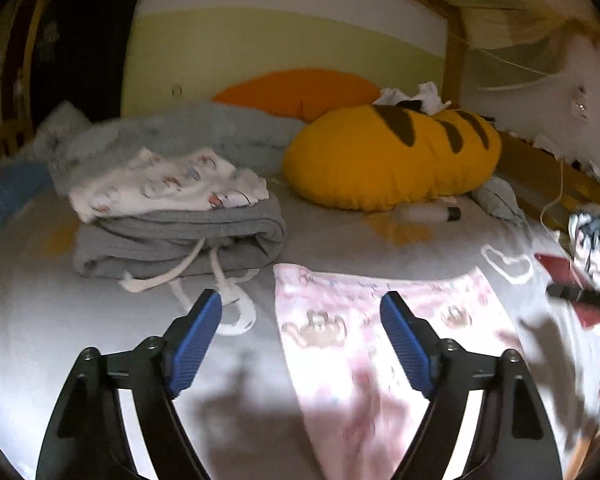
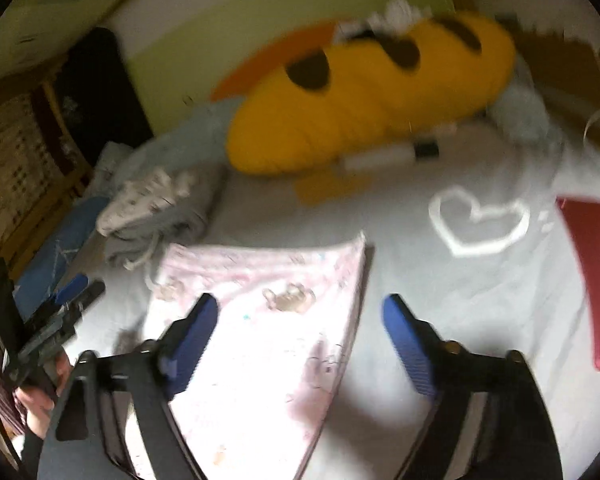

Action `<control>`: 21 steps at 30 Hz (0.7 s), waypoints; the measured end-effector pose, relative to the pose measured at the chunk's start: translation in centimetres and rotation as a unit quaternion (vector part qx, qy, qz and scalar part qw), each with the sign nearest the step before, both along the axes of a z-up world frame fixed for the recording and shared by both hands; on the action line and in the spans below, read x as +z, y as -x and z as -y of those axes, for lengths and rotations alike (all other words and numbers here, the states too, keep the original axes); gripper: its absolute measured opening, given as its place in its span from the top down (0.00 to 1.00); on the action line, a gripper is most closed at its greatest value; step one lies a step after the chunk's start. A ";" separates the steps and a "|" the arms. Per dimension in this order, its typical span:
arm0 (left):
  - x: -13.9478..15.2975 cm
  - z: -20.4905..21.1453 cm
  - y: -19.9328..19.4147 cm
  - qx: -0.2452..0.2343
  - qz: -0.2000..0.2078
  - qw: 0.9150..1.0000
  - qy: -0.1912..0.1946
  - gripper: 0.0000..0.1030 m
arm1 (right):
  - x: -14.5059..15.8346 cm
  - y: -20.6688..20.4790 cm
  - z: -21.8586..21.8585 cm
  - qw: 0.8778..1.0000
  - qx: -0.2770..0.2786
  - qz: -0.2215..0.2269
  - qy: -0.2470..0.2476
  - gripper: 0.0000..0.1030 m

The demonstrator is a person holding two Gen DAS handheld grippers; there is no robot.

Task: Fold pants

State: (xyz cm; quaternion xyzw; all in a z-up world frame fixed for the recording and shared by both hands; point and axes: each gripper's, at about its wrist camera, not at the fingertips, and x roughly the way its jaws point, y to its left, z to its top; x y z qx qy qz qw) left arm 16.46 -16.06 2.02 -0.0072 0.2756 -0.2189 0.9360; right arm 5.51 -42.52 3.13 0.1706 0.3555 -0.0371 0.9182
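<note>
Pink patterned pants (image 1: 340, 360) lie flat on the white bed sheet (image 1: 100, 340), waistband edge toward the pillows. My left gripper (image 1: 300, 300) hovers open over the pants' left edge, with nothing between its blue pads (image 1: 196, 344). In the right wrist view the same pants (image 2: 268, 340) spread below my right gripper (image 2: 300, 300). It is open too, and the pants' right edge runs between its fingers without touching them. The left gripper (image 2: 72, 292) shows at the far left of that view, held by a hand (image 2: 36, 400).
A folded stack sits left of the pants: grey sweatpants (image 1: 172, 240) with white drawstrings, a white printed garment (image 1: 168, 188) on top. Behind lie a yellow striped pillow (image 1: 392, 156), an orange cushion (image 1: 300, 88) and a small bottle (image 1: 428, 212). A red item (image 2: 592, 264) lies right.
</note>
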 end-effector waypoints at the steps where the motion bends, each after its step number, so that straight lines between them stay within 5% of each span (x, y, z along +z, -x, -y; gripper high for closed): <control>1: -0.1 0.4 -1.2 -0.003 -0.014 1.000 0.004 0.28 | -0.7 -0.8 0.6 1.000 -0.002 -0.012 -0.004 0.33; 7: -1.3 2.4 -6.8 -0.019 -0.071 0.997 0.001 0.34 | -2.1 -2.7 1.6 1.000 0.004 -0.023 0.011 0.51; 11: -4.2 1.2 -8.0 -0.032 -0.113 0.992 0.046 0.35 | -3.4 -3.9 1.5 0.999 0.018 -0.037 0.012 0.60; 13: -5.6 1.1 -8.4 -0.044 -0.151 0.987 0.040 0.48 | -4.1 -4.3 1.6 0.999 0.019 -0.048 0.013 0.64; 16: -6.1 1.1 -8.4 -0.048 -0.154 0.986 0.039 0.53 | -4.9 -4.6 1.5 0.998 0.019 -0.055 0.008 0.68; 20: -6.4 1.7 -8.8 -0.056 -0.155 0.985 0.043 0.94 | -5.8 -4.8 1.7 0.998 0.015 -0.067 -0.004 0.91; 21: -6.4 1.8 -8.9 -0.054 -0.150 0.986 0.043 0.95 | -5.8 -4.9 1.7 0.998 0.014 -0.066 -0.005 0.95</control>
